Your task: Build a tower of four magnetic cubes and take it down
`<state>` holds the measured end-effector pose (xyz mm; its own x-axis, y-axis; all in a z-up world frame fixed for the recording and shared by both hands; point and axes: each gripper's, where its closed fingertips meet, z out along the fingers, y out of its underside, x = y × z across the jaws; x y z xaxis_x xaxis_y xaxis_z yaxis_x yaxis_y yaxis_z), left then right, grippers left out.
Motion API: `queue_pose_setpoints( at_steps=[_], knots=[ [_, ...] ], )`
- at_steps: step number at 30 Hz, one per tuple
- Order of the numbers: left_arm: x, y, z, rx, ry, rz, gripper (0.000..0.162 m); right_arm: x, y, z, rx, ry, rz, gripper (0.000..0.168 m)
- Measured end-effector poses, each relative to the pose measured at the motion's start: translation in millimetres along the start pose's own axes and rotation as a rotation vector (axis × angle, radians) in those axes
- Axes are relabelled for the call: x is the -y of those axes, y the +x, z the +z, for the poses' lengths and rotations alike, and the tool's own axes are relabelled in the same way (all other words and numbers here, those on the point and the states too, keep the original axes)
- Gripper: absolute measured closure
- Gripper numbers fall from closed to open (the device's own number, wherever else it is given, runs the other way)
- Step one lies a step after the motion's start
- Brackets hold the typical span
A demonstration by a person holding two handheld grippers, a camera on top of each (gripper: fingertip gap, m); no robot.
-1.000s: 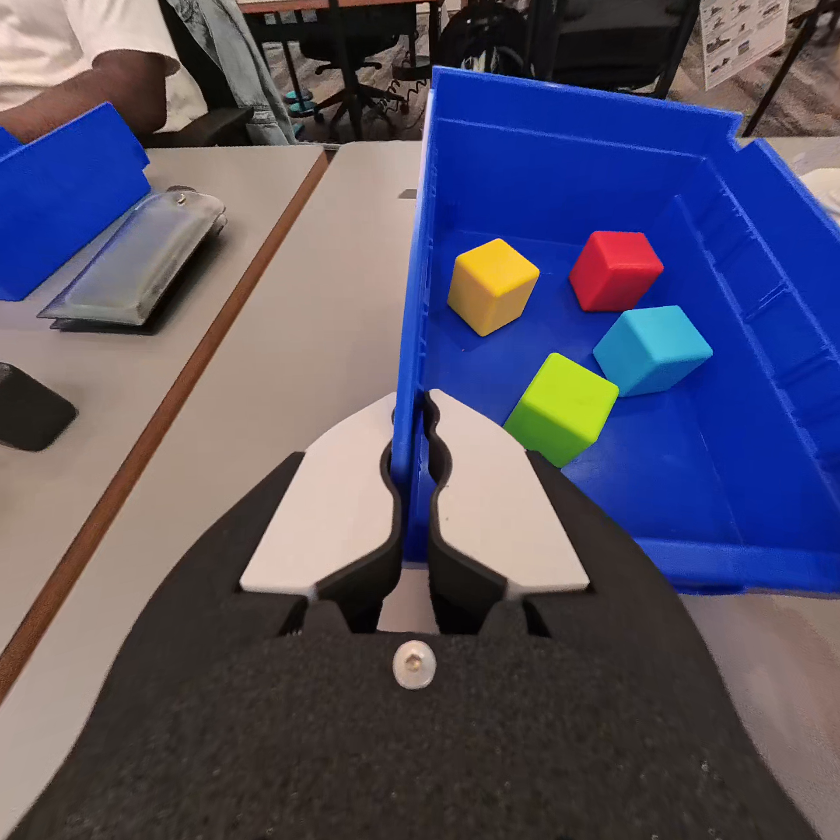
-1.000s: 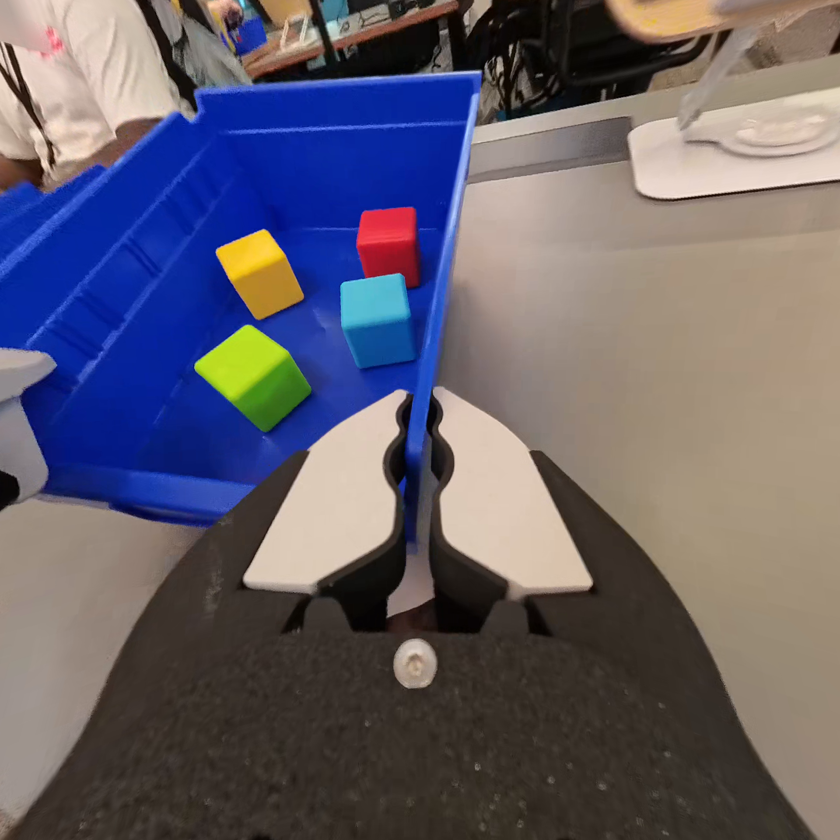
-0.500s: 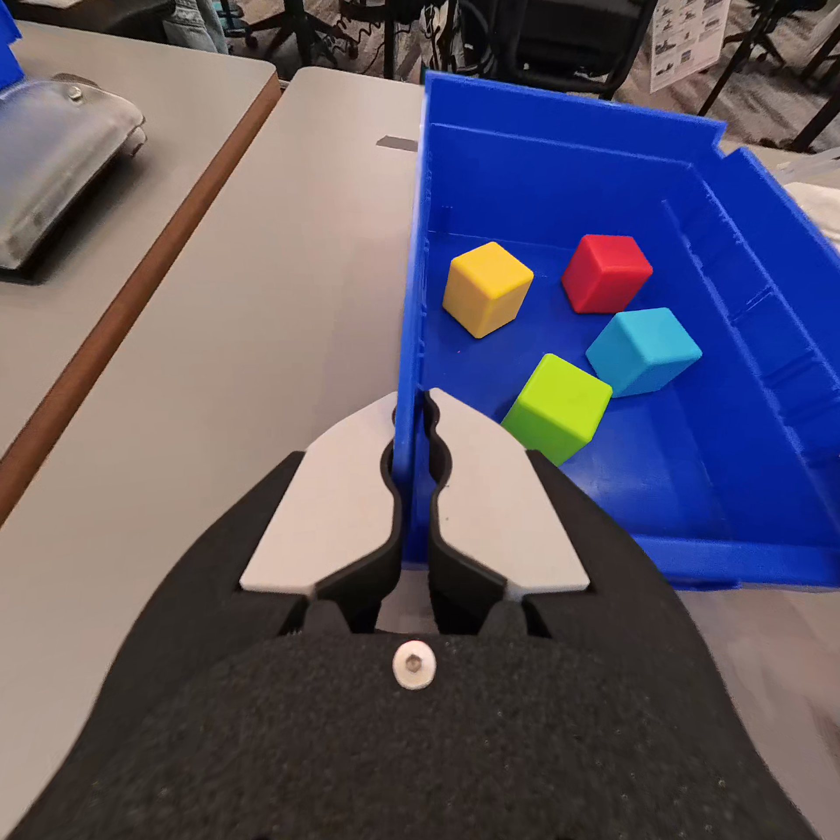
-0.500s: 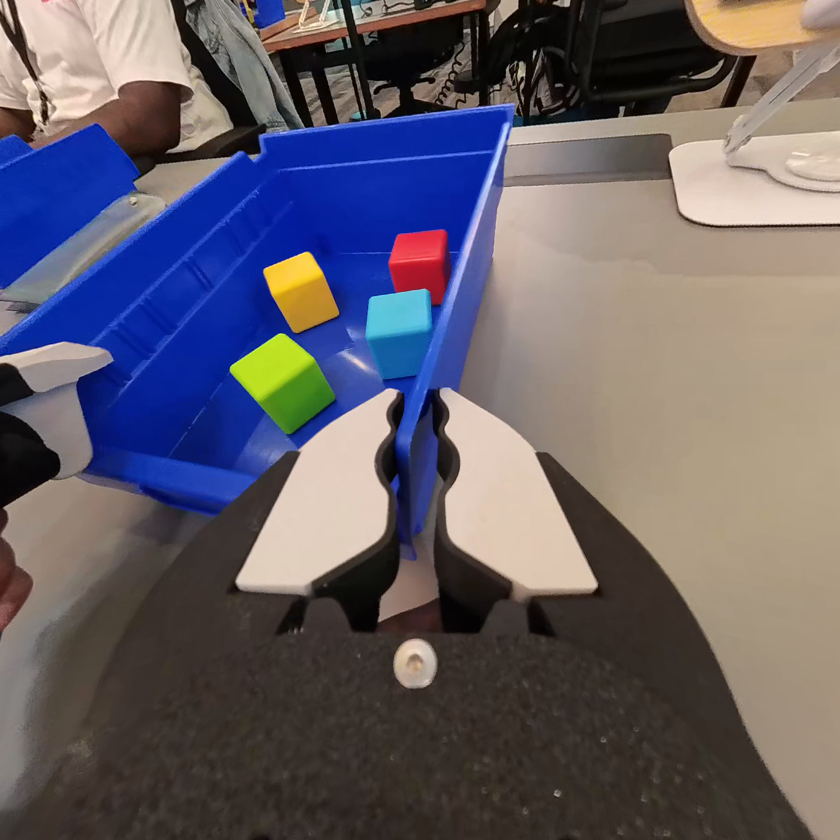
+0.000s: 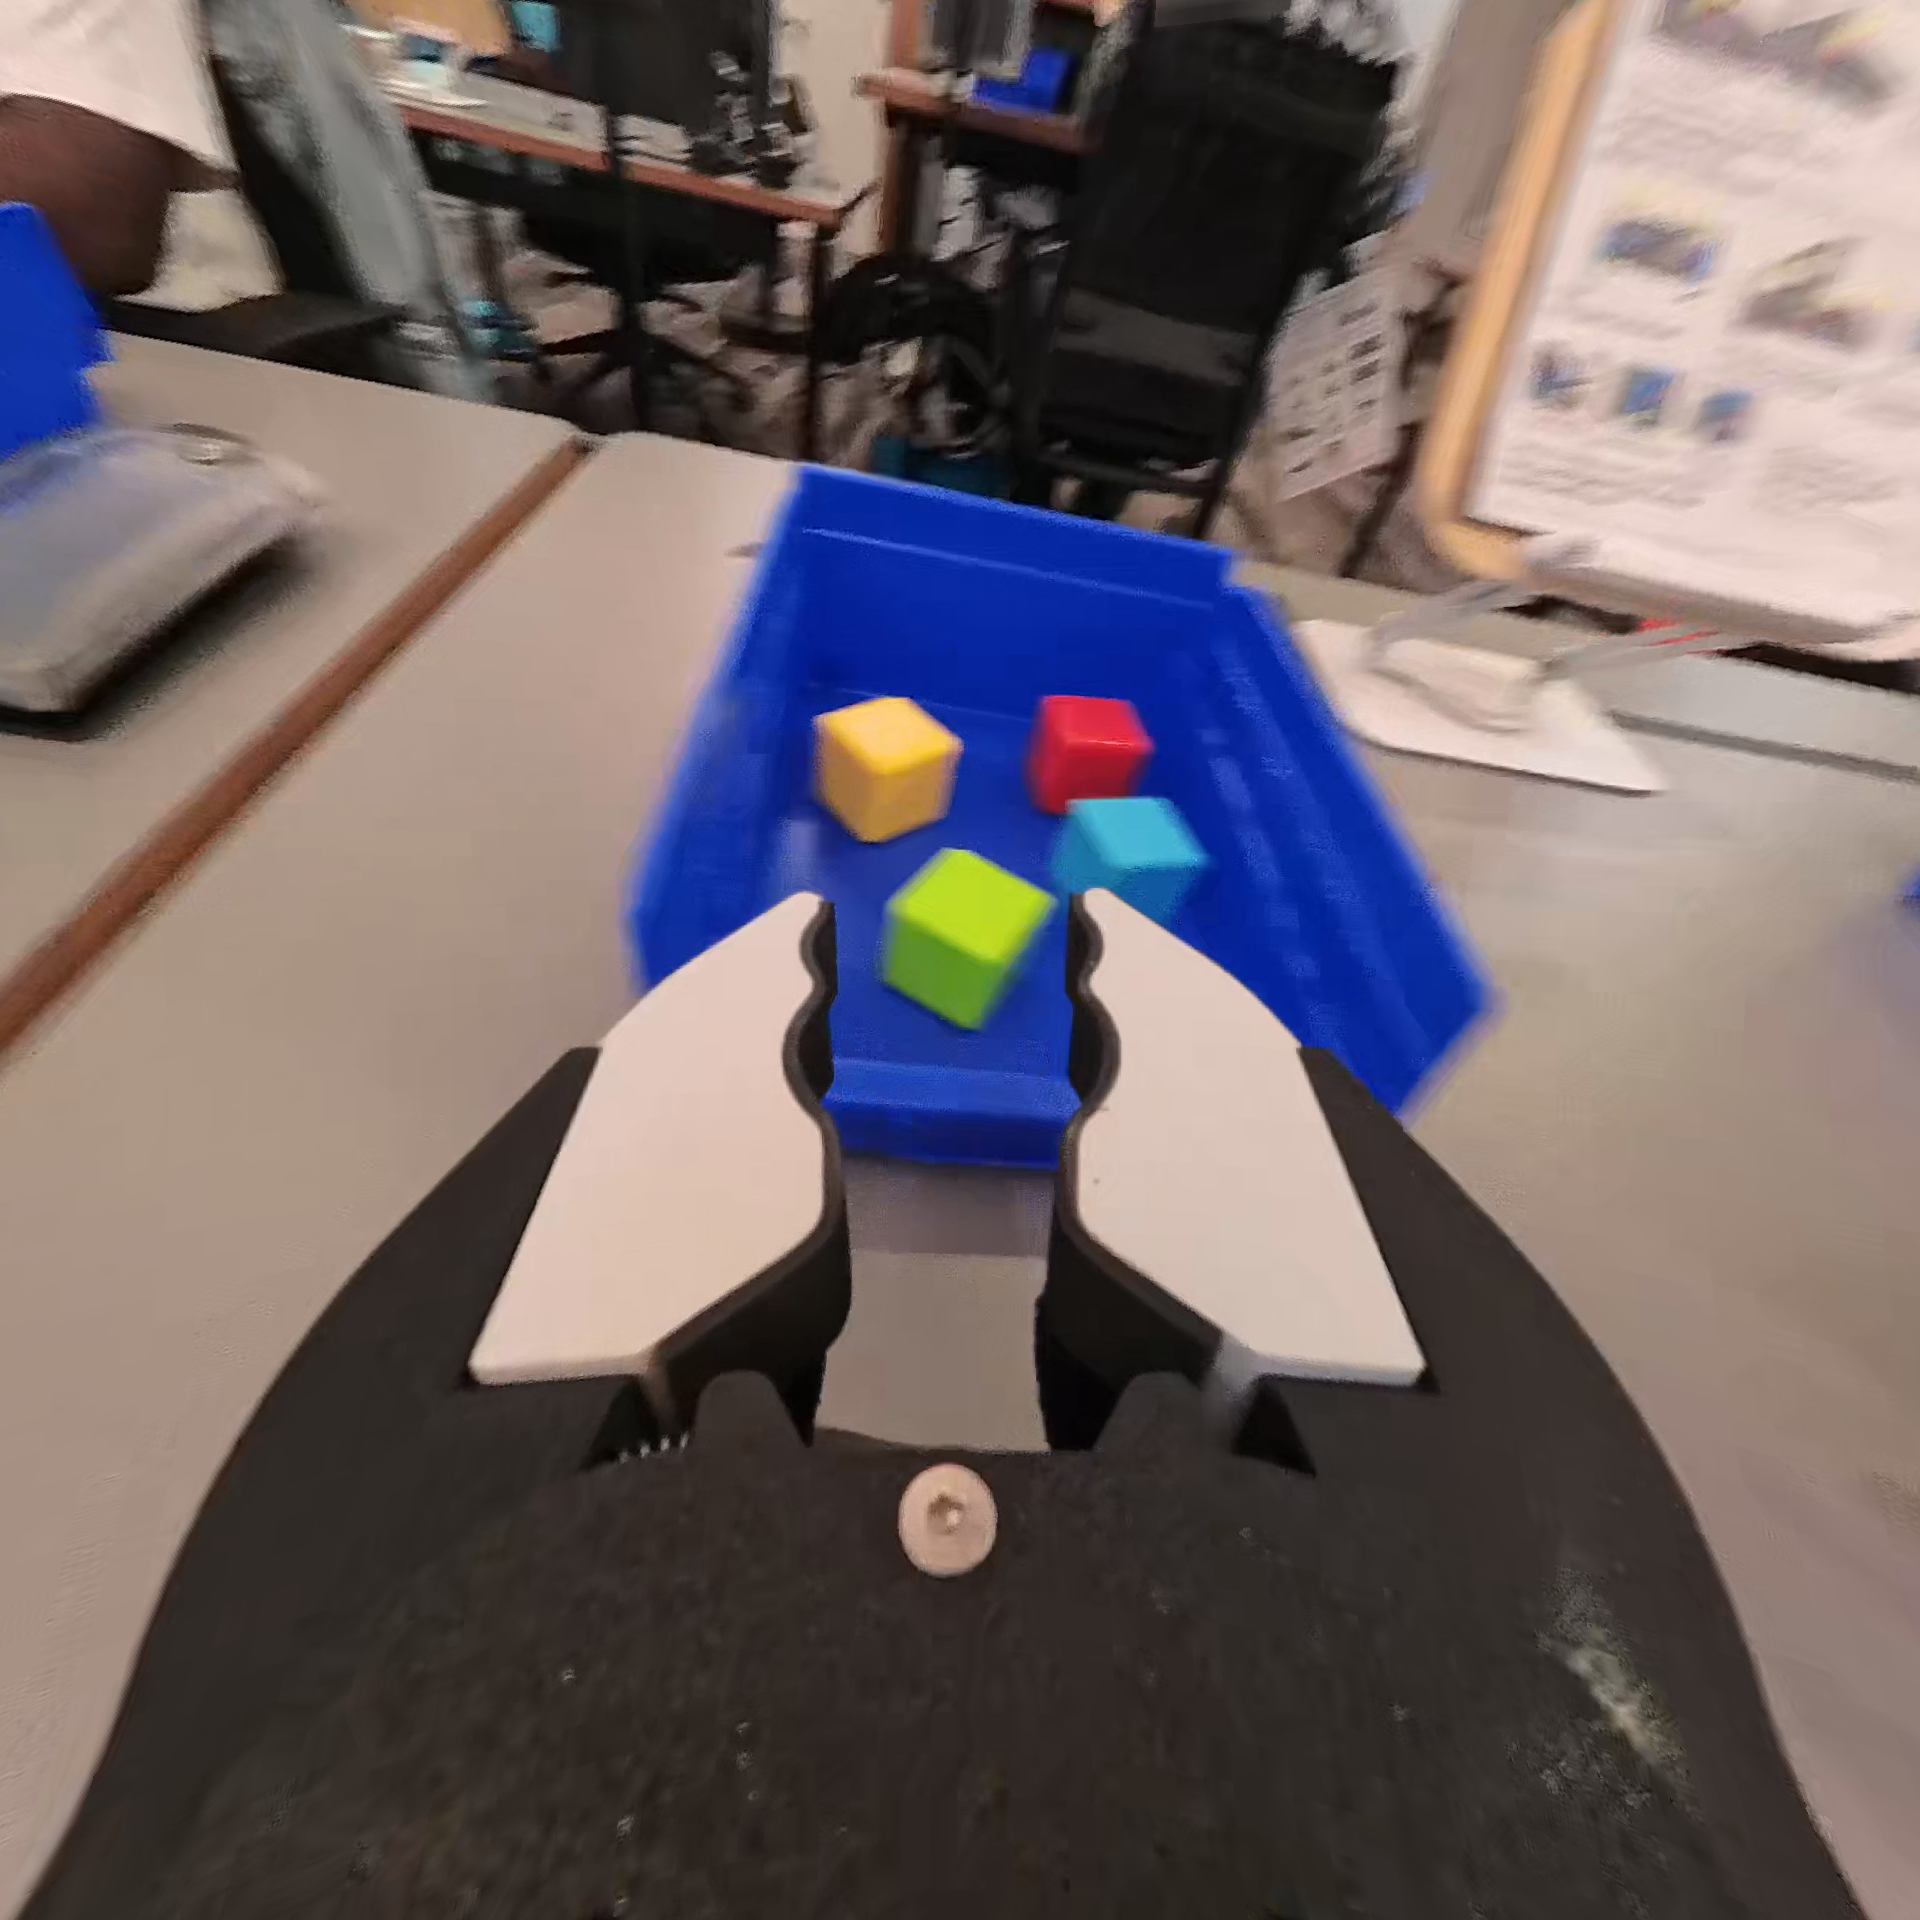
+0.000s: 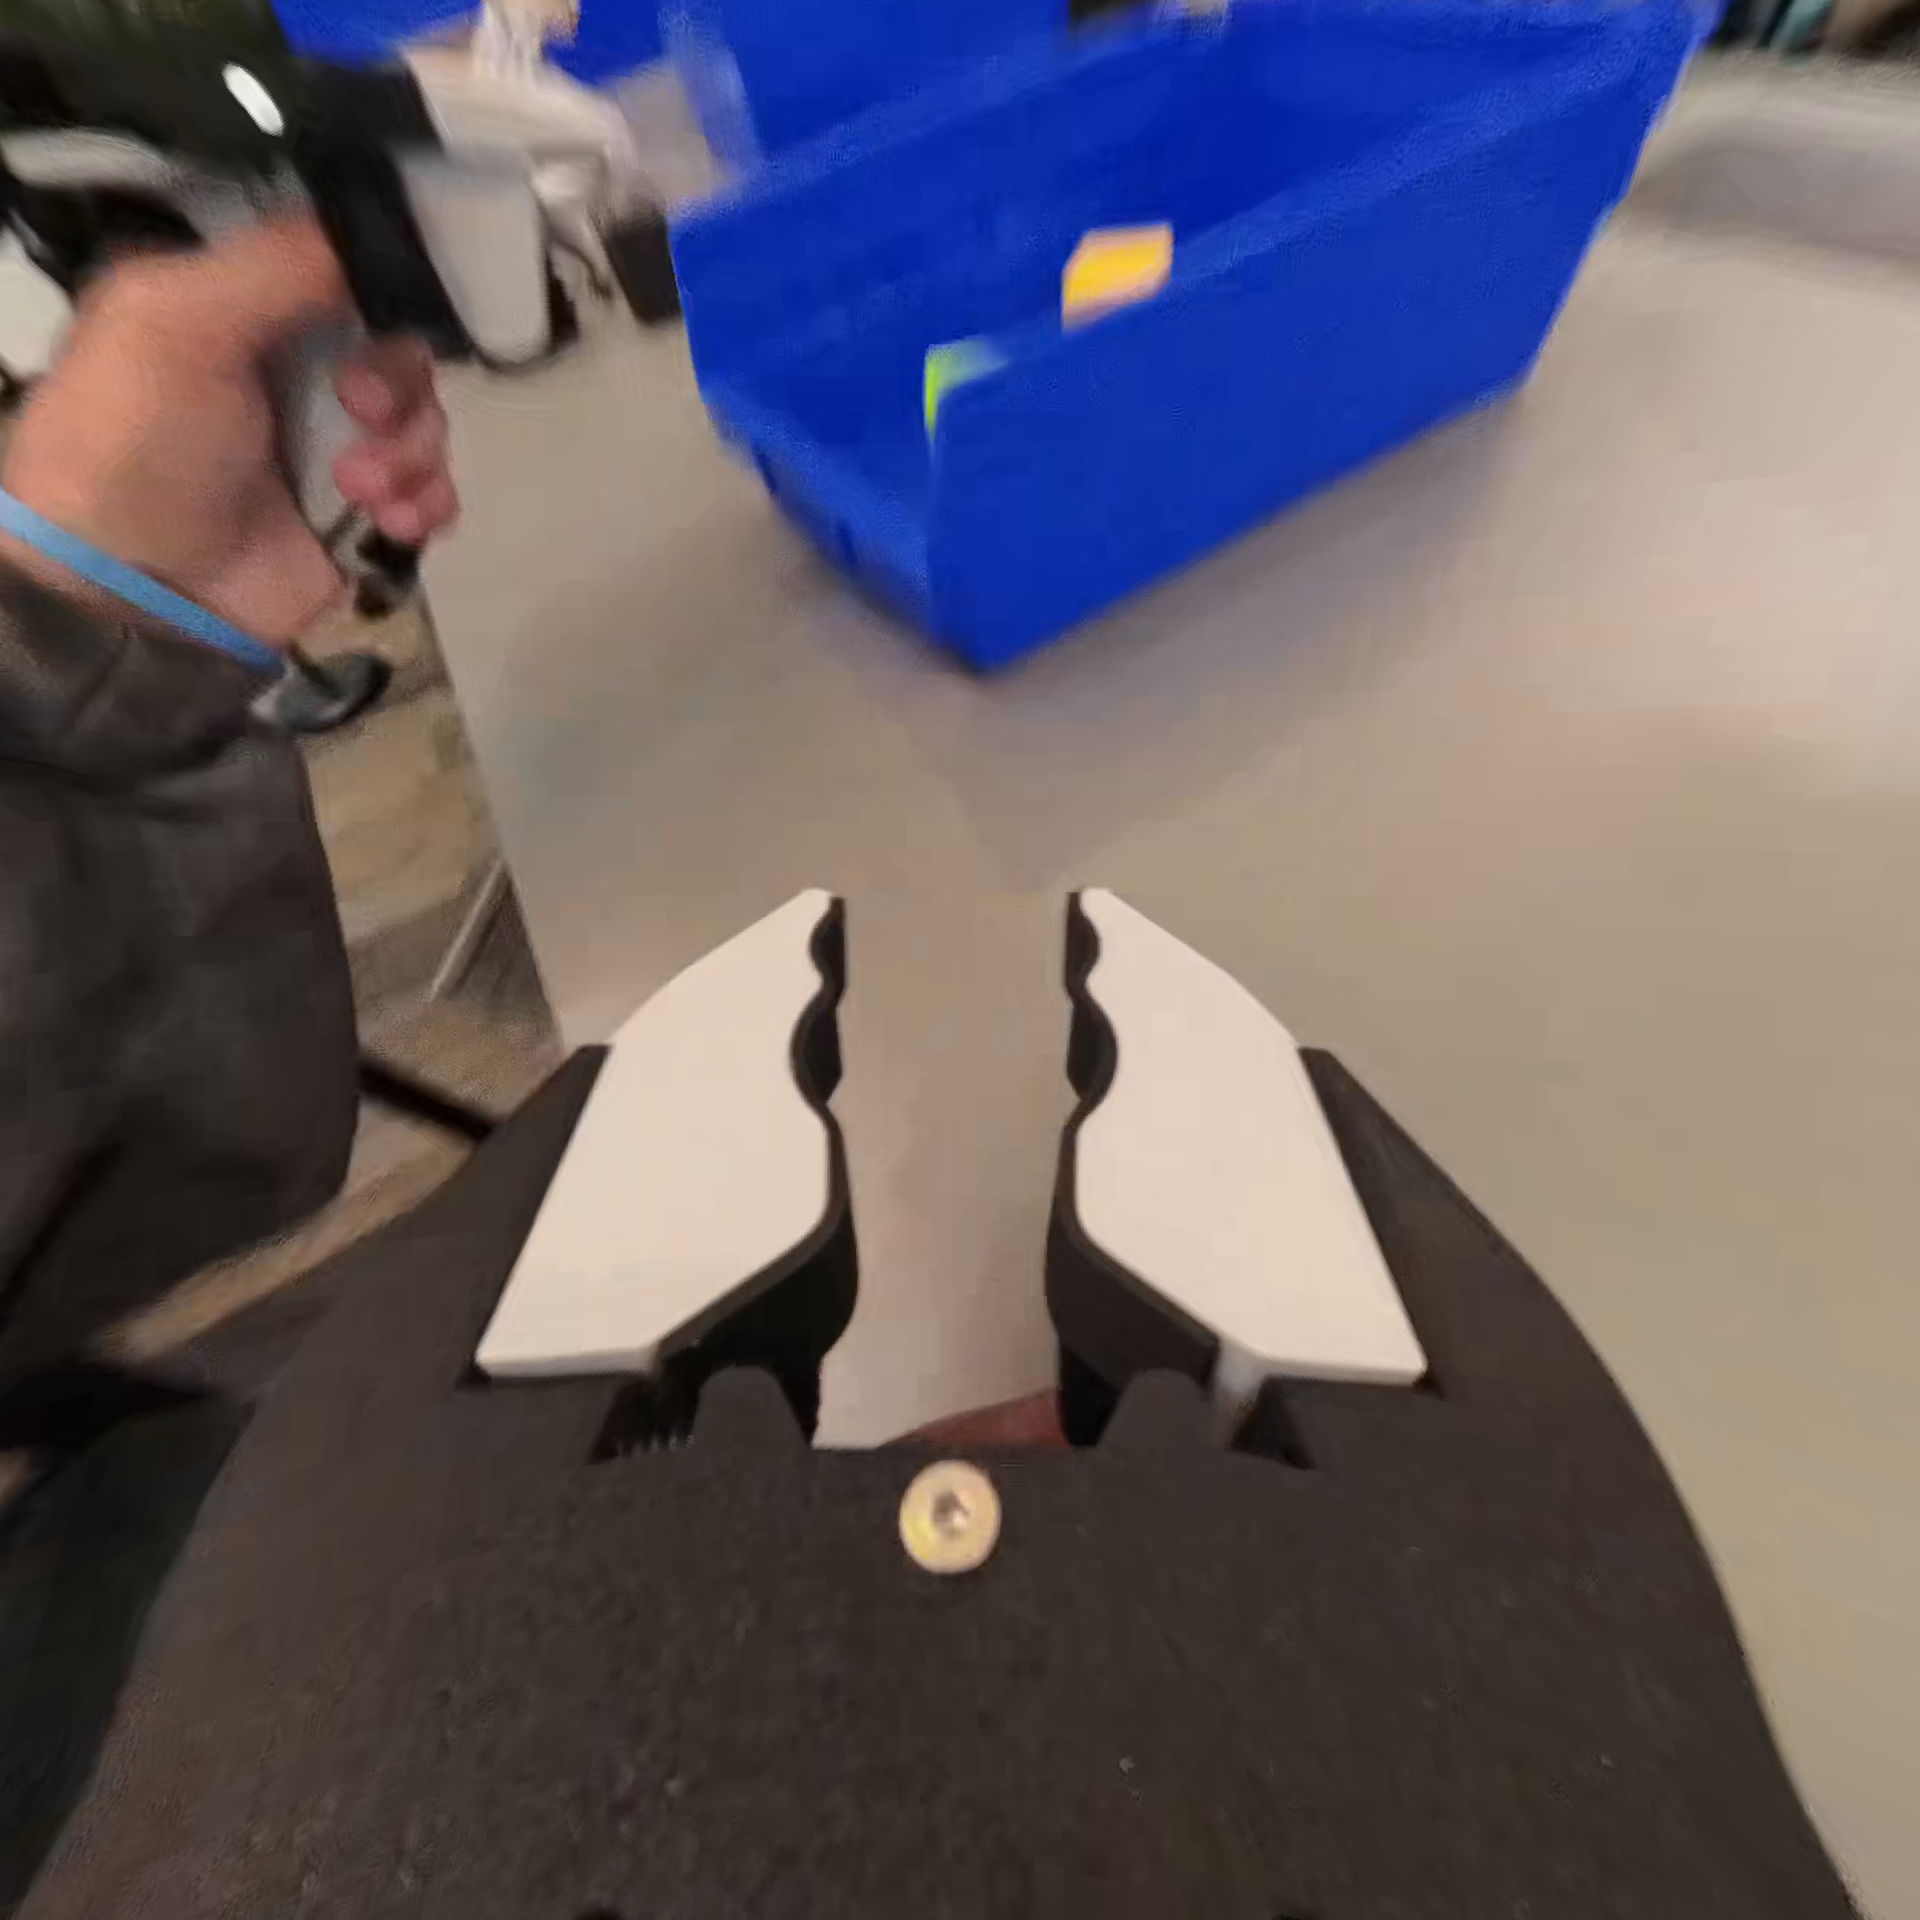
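Cubes, four of them, lie loose on the floor of a blue bin (image 5: 1309, 831), none stacked on another. Seen from the left gripper (image 5: 945, 925), whose fingers (image 5: 707, 1122) stand apart and hold nothing, the green cube (image 5: 961, 935) sits at 12 o'clock just past the fingertips, framed in the gap. Beyond it the yellow cube (image 5: 883, 764) is at 11 o'clock, the light-blue cube (image 5: 1127, 852) at 1 o'clock and the red cube (image 5: 1086, 748) behind that one, the two close together or touching. The bin rests on a grey table (image 5: 312, 1039).

The right gripper (image 6: 954, 914) is also spread and empty, over bare table, with the bin well off at 12 to 1 o'clock. A person's hand (image 6: 229, 416) shows at 10 o'clock, blurred.

Likely trouble from here: the green cube lies turned corner-on to the left fingers, so closing on it could pinch edges, not faces, and twist it out. Being magnetic, a lifted cube may drag a neighbour along. The bin's near wall could catch the fingers on the way in. Both views are blurred, so aim is uncertain.
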<state>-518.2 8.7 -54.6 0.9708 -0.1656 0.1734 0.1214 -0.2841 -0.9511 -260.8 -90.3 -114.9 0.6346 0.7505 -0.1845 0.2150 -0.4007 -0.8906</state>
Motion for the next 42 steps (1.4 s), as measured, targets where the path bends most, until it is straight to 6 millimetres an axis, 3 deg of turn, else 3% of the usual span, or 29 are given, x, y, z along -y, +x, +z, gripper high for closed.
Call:
queue_pose_setpoints(
  at_steps=[1,5,7,11,14,16,17,19,21,24,27,32,34,38,42],
  knots=[
    [-4,23,-7,-0.064,0.016,-0.017,0.119,-15,12,-19,-0.015,-0.035,0.046,0.120],
    [-28,116,-30,-0.244,0.052,-0.016,0.119,-44,50,-94,-0.092,-0.028,0.144,0.121],
    [-44,151,-35,-0.284,0.037,0.033,0.121,-57,67,-122,-0.193,-0.026,0.140,0.128],
    [-65,196,-36,-0.341,0.005,0.133,0.124,-77,51,-153,-0.055,-0.031,0.201,0.146],
    [-71,213,-32,-0.365,-0.023,0.173,0.124,-89,74,-163,-0.172,-0.056,0.225,0.148],
    [-71,220,-31,-0.380,-0.035,0.177,0.124,-80,98,-168,-0.273,0.024,0.257,0.153],
    [-70,222,-30,-0.384,-0.036,0.175,0.124,-77,107,-172,-0.315,0.069,0.307,0.164],
    [-70,224,-29,-0.387,-0.041,0.165,0.124,-78,115,-173,-0.329,0.094,0.411,0.168],
    [-71,224,-29,-0.389,-0.044,0.150,0.124,-84,108,-163,-0.277,0.060,0.437,0.168],
    [-76,220,-28,-0.377,-0.043,0.132,0.124,-91,115,-158,-0.372,0.029,0.372,0.168],
    [-80,212,-25,-0.342,-0.043,0.126,0.124,-77,125,-167,-0.474,0.119,0.250,0.168],
    [-82,194,-28,-0.263,0.036,0.113,0.123,-63,110,-174,-0.404,0.223,0.147,0.168],
    [-85,185,-33,-0.215,0.057,0.137,0.123,-59,106,-178,-0.387,0.254,0.128,0.149],
    [-80,175,-39,-0.168,0.085,0.132,0.122,-59,111,-188,-0.421,0.277,0.115,0.128],
    [-88,178,-34,-0.168,0.043,0.141,0.119,-57,115,-193,-0.432,0.299,0.111,0.124]
  ],
)
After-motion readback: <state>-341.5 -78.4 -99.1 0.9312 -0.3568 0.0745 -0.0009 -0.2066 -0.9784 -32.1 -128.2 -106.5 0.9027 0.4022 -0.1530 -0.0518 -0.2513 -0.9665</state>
